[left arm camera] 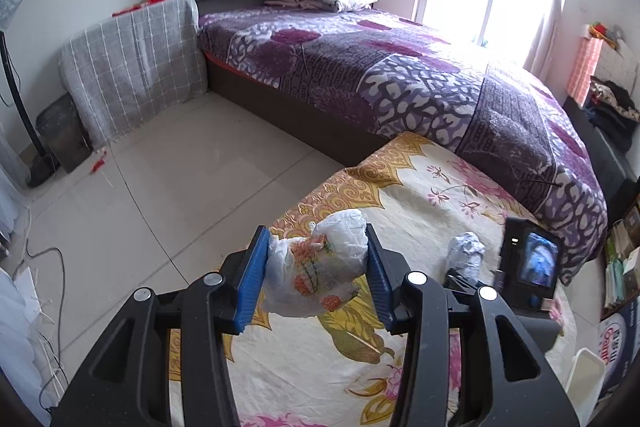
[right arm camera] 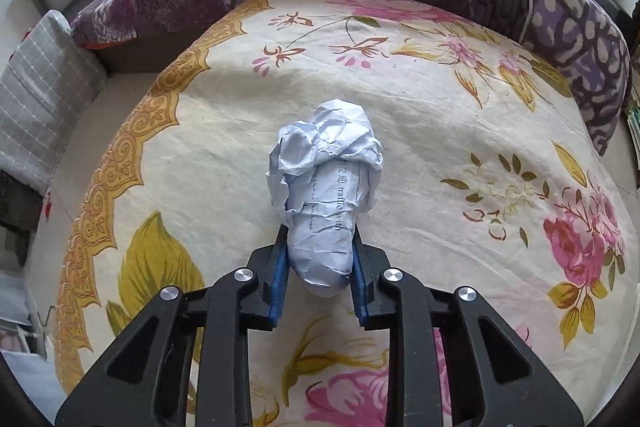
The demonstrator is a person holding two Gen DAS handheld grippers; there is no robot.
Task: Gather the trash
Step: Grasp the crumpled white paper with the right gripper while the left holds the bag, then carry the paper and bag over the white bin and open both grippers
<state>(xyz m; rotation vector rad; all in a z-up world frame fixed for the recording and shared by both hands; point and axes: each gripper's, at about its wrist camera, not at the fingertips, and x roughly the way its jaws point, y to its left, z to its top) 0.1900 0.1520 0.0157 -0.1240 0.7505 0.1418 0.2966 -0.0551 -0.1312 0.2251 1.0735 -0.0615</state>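
Crumpled plastic bag [left arm camera: 316,267] pinched in left tool [left arm camera: 316,275], paper wad [right arm camera: 326,195] clamped by right tool [right arm camera: 320,267]; wad gripped at tail only, could be dropped if swung.

both grippers, left [left arm camera: 316,269] and right [right arm camera: 320,267], fingers clamped, angled downward

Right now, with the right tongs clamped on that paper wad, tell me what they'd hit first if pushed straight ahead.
The right tongs point steeply down at the flowered cloth. The crumpled paper sticks out past their tips, so it would likely press into the cloth first. Depth is hard to judge.
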